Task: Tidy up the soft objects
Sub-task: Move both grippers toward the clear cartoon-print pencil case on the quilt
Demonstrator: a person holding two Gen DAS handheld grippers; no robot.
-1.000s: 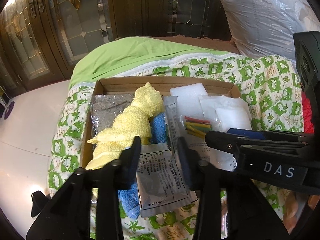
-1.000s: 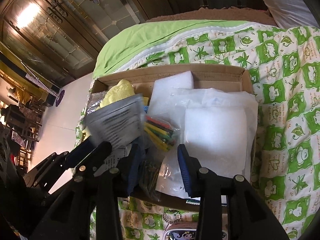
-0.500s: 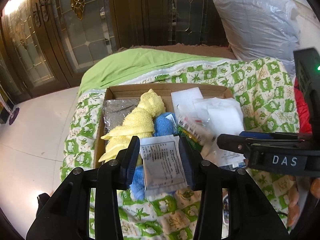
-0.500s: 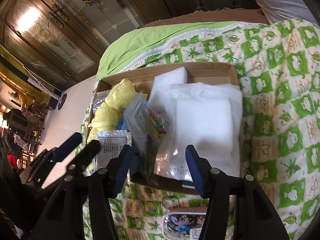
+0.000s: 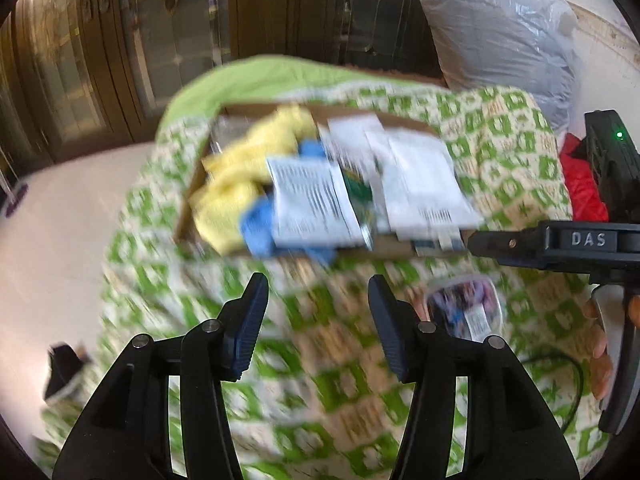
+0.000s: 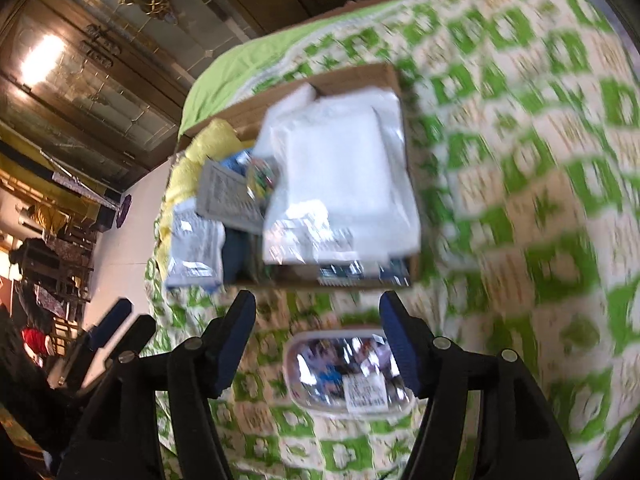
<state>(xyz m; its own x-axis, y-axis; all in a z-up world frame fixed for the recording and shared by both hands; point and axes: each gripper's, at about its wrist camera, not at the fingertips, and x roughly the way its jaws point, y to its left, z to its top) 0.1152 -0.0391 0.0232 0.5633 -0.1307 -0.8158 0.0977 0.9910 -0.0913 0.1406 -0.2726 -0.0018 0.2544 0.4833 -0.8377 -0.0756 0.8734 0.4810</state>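
Bed: a quilt (image 5: 500, 168) of green and cream squares covers it, with a plain green sheet (image 5: 256, 80) at its far end; both views are motion-blurred.
Bag: a large grey plastic bag (image 5: 500, 36) stands beyond the bed on the right.
Box: a shallow cardboard box (image 6: 360, 76) lies on the quilt ahead of both grippers and holds the soft things.
White packets: clear bags of white padding (image 6: 340, 168) fill the right side of the box.
Yellow cloth: a yellow towel (image 5: 248, 168) lies along the left side of the box.
Printed sachet: a grey packet (image 5: 308, 208) lies over a blue cloth (image 5: 260, 228) at the near edge of the box.
Pouch: a small shiny pouch (image 6: 344, 372) lies on the quilt just in front of the box, outside it.
Left gripper (image 5: 318, 320): its jaws have just been opening; they stand apart over the quilt, nothing between them.
Right gripper (image 6: 318, 340): its jaws have just been opening; they stand apart above the pouch, gripping nothing.
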